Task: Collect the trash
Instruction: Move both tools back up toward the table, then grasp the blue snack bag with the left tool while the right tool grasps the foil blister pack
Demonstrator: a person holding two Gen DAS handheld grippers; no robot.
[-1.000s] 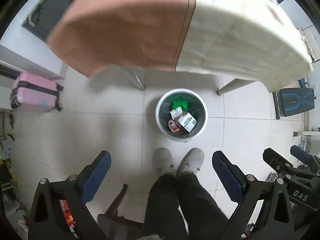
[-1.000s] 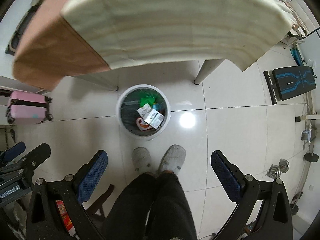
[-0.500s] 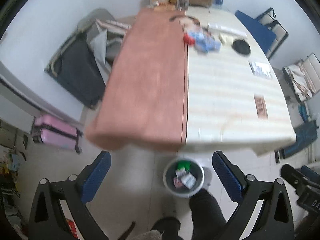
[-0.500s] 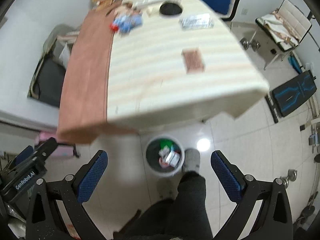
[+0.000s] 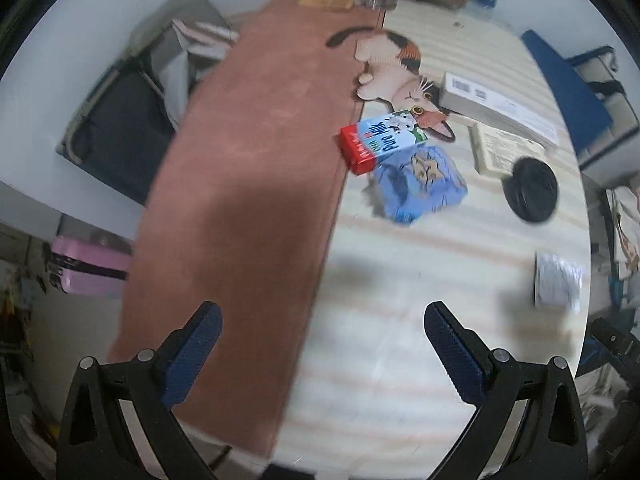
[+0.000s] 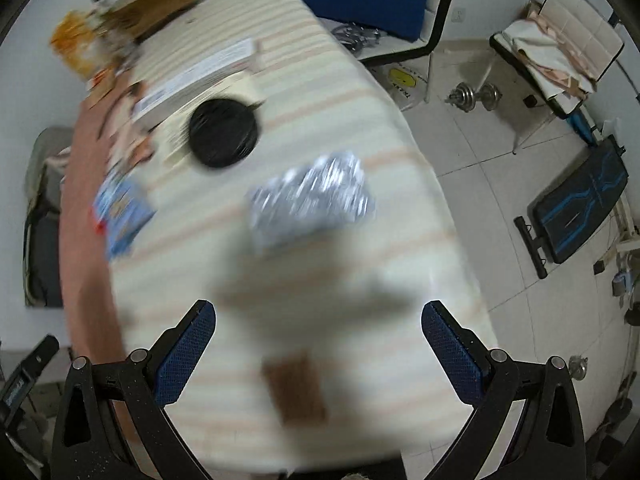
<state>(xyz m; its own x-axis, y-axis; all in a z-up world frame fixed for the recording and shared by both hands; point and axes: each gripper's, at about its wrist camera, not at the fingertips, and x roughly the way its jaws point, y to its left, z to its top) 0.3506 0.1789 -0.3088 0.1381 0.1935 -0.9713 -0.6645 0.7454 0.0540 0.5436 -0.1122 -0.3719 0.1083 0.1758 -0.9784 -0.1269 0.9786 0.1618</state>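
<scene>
The foil wrapper lies flat mid-table ahead of our right gripper; we judge it light, crinkly and slippery, best pinched at an edge. Both it and our left gripper hang wide open, empty. A milk carton lies farther back.

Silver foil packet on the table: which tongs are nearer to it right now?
Right. The silver foil packet lies just ahead of the open right tongs, near centre. From the open left tongs it sits far off to the right.
</scene>
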